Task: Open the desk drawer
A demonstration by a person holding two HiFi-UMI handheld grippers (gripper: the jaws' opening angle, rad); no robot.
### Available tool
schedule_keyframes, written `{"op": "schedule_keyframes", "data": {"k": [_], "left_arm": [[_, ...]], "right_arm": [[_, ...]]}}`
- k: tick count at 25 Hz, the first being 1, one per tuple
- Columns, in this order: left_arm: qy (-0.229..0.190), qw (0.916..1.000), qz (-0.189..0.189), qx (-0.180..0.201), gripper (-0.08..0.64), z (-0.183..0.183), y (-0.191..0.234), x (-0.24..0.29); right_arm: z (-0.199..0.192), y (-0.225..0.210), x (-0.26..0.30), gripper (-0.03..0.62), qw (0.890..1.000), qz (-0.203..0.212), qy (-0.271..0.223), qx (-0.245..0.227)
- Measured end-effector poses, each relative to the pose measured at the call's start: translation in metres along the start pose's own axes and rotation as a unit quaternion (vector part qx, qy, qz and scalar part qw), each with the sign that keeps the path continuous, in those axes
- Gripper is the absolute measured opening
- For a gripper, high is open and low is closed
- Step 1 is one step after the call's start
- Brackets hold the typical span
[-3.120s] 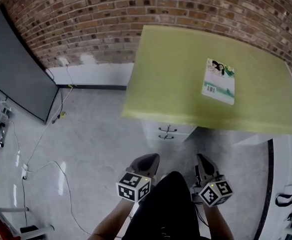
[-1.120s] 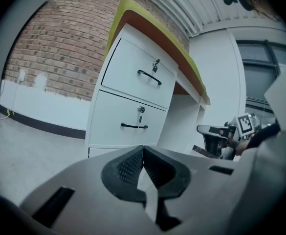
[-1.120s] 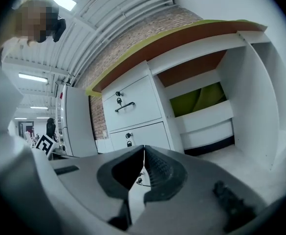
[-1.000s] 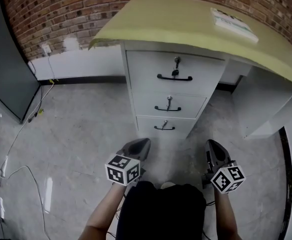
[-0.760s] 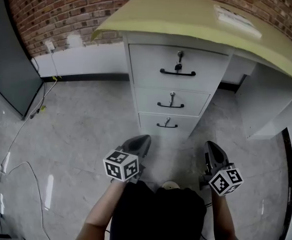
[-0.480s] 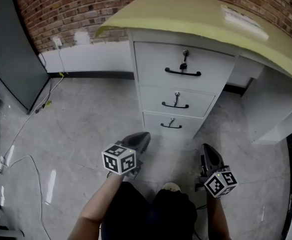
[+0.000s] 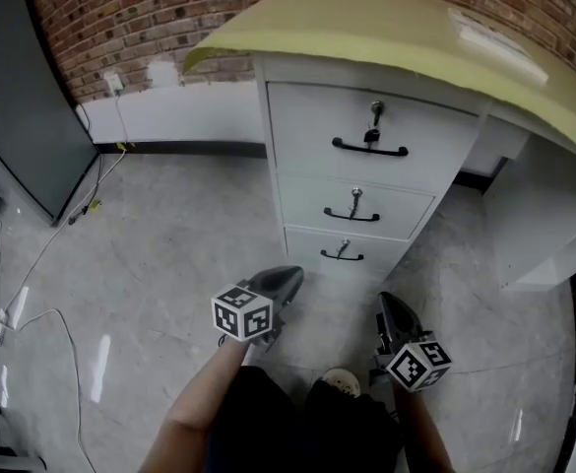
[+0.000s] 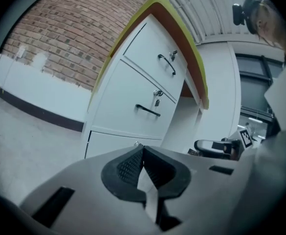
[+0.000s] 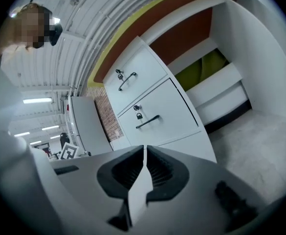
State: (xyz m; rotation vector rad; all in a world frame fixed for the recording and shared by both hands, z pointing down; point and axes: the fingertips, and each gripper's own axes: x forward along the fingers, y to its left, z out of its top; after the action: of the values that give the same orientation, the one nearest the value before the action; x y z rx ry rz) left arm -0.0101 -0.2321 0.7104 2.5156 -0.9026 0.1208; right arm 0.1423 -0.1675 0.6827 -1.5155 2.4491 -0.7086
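A white drawer unit [image 7: 361, 180] stands under the yellow-green desk top [image 7: 366, 28]. Its three drawers are all closed. The top drawer [image 7: 317, 126] has a black handle [image 7: 369, 150] and a key in its lock; the middle handle [image 7: 352, 216] and bottom handle [image 7: 342, 256] lie below. My left gripper [image 7: 288, 277] is shut and empty, low over the floor in front of the bottom drawer. My right gripper [image 7: 388, 304] is shut and empty beside it. Neither touches the unit. Both gripper views show shut left jaws [image 8: 142, 149] and right jaws [image 9: 145, 152] aimed at the drawer fronts [image 8: 138, 106] [image 9: 157, 114].
A dark panel [image 7: 12, 106] leans at the left with cables [image 7: 46, 284] across the grey floor. A brick wall [image 7: 120, 18] is behind. The desk's white side panel [image 7: 548, 215] stands at the right. A book [image 7: 499, 37] lies on the desk top. My legs and a shoe [image 7: 342, 380] are below.
The view went from looking down on the desk top to facing the drawer fronts. Both grippers have sunk toward the floor; the right one drifted left, nearer the unit.
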Motion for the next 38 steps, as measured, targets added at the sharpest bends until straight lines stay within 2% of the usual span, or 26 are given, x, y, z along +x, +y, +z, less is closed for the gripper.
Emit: {"op": "schedule_keyframes", "data": {"k": [3,5,6,8,10,11,14,17,20,23,26,27,28,29,30,32,35,38], "left_arm": [[0.002,0.9982,-0.004,-0.060,0.009,-0.017,0.004,0.018],[-0.007,0.9923,-0.006,-0.123,0.009,-0.029,0.006,0.030],[-0.017,0.9862,-0.005,-0.165,0.009,-0.035,0.008,0.035],[-0.036,0.9685,-0.001,-0.246,0.011,-0.046,0.013,0.046],[-0.042,0.9539,0.006,-0.297,0.009,-0.059,0.019,0.057],[-0.041,0.9498,0.011,-0.310,0.011,-0.065,0.022,0.062],[-0.038,0.9440,0.025,-0.327,0.009,-0.081,0.029,0.074],[-0.045,0.9358,0.037,-0.348,0.011,-0.091,0.041,0.086],[-0.068,0.9221,0.038,-0.379,0.009,-0.095,0.048,0.100],[-0.084,0.9088,0.034,-0.407,0.009,-0.098,0.057,0.109],[-0.090,0.9072,0.017,-0.411,0.011,-0.099,0.061,0.113],[-0.094,0.9054,0.013,-0.414,0.015,-0.099,0.063,0.114],[-0.100,0.9016,0.010,-0.421,0.039,-0.098,0.065,0.114],[-0.103,0.8963,0.005,-0.431,0.150,-0.097,0.067,0.116],[-0.103,0.8909,-0.002,-0.442,0.241,-0.096,0.067,0.118],[-0.100,0.8848,-0.015,-0.455,0.256,-0.094,0.067,0.125],[-0.110,0.8810,-0.018,-0.460,0.256,-0.086,0.072,0.134],[-0.115,0.8714,-0.017,-0.476,0.255,-0.083,0.075,0.142]], "right_arm": [[-0.018,-0.010,0.016,0.014,0.998,0.010,0.014,0.064],[-0.029,-0.017,0.027,0.014,0.995,0.014,0.016,0.098],[-0.035,-0.020,0.032,0.014,0.993,0.016,0.018,0.115],[-0.046,-0.027,0.044,0.014,0.987,0.021,0.021,0.155],[-0.054,-0.035,0.053,0.015,0.982,0.021,0.017,0.188],[-0.057,-0.042,0.056,0.015,0.980,0.016,0.012,0.199],[-0.068,-0.060,0.064,0.015,0.975,0.001,0.002,0.222],[-0.079,-0.067,0.076,0.015,0.974,0.006,0.002,0.228],[-0.093,-0.076,0.086,0.014,0.974,0.009,0.012,0.228],[-0.103,-0.085,0.092,0.015,0.968,0.006,0.009,0.249],[-0.109,-0.091,0.097,0.017,0.965,0.007,0.016,0.261],[-0.109,-0.092,0.100,0.037,0.964,0.008,0.019,0.266],[-0.110,-0.093,0.103,0.111,0.961,0.010,0.022,0.274],[-0.110,-0.094,0.108,0.145,0.958,0.012,0.024,0.285],[-0.109,-0.096,0.112,0.149,0.954,0.012,0.023,0.297],[-0.104,-0.102,0.122,0.149,0.948,0.009,0.015,0.319],[-0.098,-0.111,0.137,0.149,0.947,0.005,0.008,0.322],[-0.095,-0.119,0.150,0.149,0.942,-0.003,0.006,0.337]]}}
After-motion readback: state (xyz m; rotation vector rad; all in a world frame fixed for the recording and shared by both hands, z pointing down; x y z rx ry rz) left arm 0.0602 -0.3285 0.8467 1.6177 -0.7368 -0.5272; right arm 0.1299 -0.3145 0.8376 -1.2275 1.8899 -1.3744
